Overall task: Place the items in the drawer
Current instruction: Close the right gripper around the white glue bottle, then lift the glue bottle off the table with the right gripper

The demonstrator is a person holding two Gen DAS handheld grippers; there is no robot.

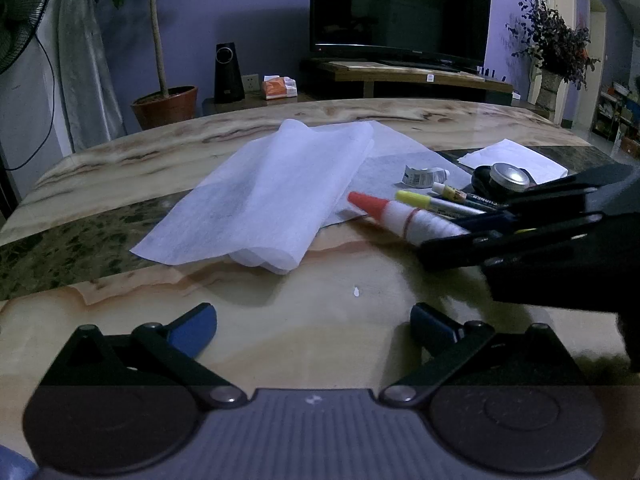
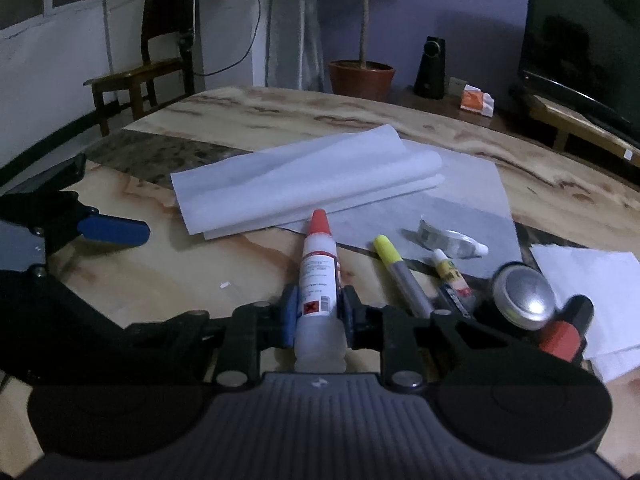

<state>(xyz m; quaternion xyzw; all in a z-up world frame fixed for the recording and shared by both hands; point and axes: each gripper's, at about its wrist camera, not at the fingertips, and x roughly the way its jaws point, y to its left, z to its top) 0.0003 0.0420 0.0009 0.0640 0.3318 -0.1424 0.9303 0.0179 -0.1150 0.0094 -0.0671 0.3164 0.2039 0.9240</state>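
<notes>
A white glue bottle [image 2: 320, 276] with a red cone cap lies on the marble table [image 2: 160, 276]. My right gripper [image 2: 318, 312] is shut on its lower body, a blue pad against each side. In the left wrist view the same bottle [image 1: 404, 216] sticks out of the right gripper [image 1: 464, 226] at the right. My left gripper [image 1: 314, 322] stands open over bare table with nothing between its fingers. Beside the bottle lie a yellow-capped marker [image 2: 400, 276], a small glue tube [image 2: 450, 270], a crumpled metal tube [image 2: 448, 238], a round tin [image 2: 522, 300] and a red-capped item [image 2: 560, 336]. No drawer is in view.
A folded white sheet [image 1: 264, 192] lies across the middle of the table on a larger grey sheet [image 2: 460, 184]. More white paper [image 2: 588, 296] sits at the right. Beyond the table's far edge are a potted plant [image 1: 164, 104], a TV [image 1: 400, 8] and a wooden chair [image 2: 148, 68].
</notes>
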